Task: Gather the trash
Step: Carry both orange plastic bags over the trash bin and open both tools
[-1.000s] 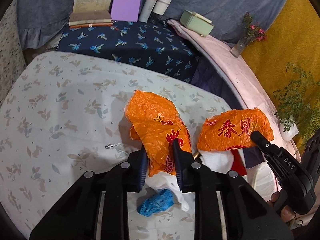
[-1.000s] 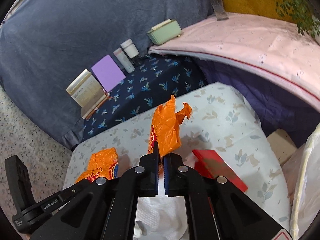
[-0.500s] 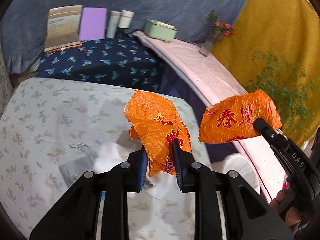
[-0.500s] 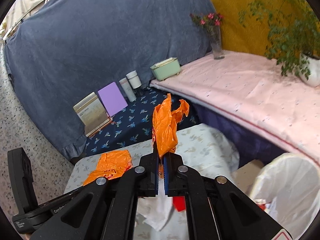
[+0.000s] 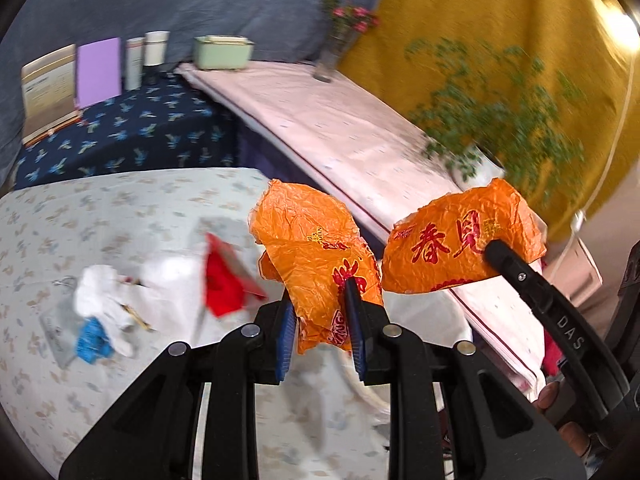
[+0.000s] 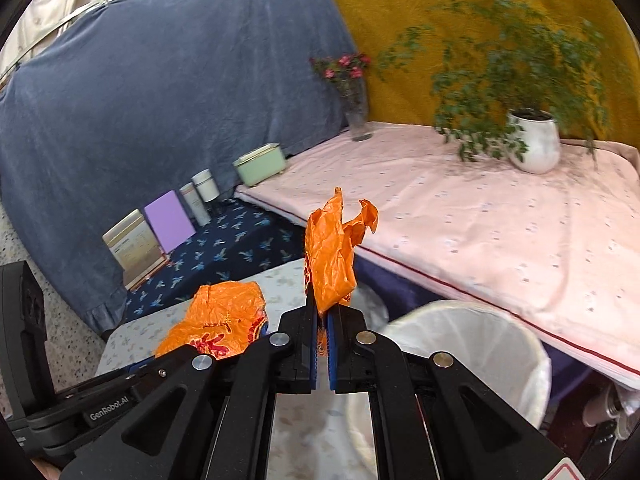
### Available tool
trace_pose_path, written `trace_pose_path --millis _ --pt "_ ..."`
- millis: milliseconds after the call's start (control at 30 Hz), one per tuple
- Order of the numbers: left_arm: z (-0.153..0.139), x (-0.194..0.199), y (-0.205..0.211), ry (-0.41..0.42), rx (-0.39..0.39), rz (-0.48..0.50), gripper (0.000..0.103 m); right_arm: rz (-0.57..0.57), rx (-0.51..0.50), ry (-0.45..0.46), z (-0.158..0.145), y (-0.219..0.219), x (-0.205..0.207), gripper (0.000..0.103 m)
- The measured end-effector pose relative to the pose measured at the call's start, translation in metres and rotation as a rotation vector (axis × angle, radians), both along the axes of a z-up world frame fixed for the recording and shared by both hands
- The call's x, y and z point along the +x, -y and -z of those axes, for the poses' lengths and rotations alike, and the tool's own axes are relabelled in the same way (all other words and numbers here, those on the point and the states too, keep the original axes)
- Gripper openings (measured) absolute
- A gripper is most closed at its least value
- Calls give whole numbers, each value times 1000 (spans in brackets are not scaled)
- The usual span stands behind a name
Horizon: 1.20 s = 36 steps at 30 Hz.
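Orange crinkled plastic wrappers, two of them, are both up in the air, one per gripper. The left gripper (image 5: 320,320) has its blue-padded fingers (image 5: 286,332) pinching the lower edge of the first orange wrapper with red print (image 5: 316,248), so the bulk of it stands up above the jaws, clear of the table. The right gripper (image 6: 322,344) has its fingers pressed nearly together on the thin bottom edge of the second orange wrapper (image 6: 332,256), which sticks upright like a flag. Held by an edge, each piece looks ready to fall freely once released.

And the target is right there: a round bin with a white plastic liner (image 6: 516,336) sits just ahead and to the right of the right gripper, low beside the pink-covered bench (image 6: 500,216). The carry looks nearly done for that one; the drop is not yet made.

Behind on the pale floral tablecloth (image 5: 80,208), more waits: a red paper packet (image 5: 224,280), crumpled white tissue (image 5: 104,292) and a small blue scrap (image 5: 90,340), lying close together. So the job appears only partway through.
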<state>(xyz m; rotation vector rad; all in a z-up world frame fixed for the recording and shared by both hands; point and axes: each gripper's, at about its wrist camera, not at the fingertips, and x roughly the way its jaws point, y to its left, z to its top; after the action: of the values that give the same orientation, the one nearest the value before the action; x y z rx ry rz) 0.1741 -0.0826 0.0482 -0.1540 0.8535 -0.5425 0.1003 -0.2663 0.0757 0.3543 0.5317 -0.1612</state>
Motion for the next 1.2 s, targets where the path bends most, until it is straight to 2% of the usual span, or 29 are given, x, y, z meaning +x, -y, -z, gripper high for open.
trace_pose_path --millis 233,400,467,533,600,633,700,967,1200 --pt "8 -25 54 -13 25 91 23 87 14 -30 17 48 -38 4" --pt "15 -33 80 -33 34 138 24 119 20 -50 27 66 -52 5" --pt "18 -35 88 -44 38 152 27 129 25 -54 30 71 -55 6" --pt "22 -36 92 -54 35 150 36 136 28 -57 31 74 -57 10" --pt "24 -38 93 -52 37 142 47 148 21 -55 32 76 -59 15" --pt "25 -38 94 -50 42 137 49 151 19 -56 31 76 -60 18" --pt "26 -38 93 -48 49 128 54 159 19 -53 31 77 -61 32" --pt "22 -37 80 -22 63 87 67 146 18 -46 29 71 -61 41" --pt "19 -31 56 -14 58 37 68 112 13 -40 24 55 -56 42"
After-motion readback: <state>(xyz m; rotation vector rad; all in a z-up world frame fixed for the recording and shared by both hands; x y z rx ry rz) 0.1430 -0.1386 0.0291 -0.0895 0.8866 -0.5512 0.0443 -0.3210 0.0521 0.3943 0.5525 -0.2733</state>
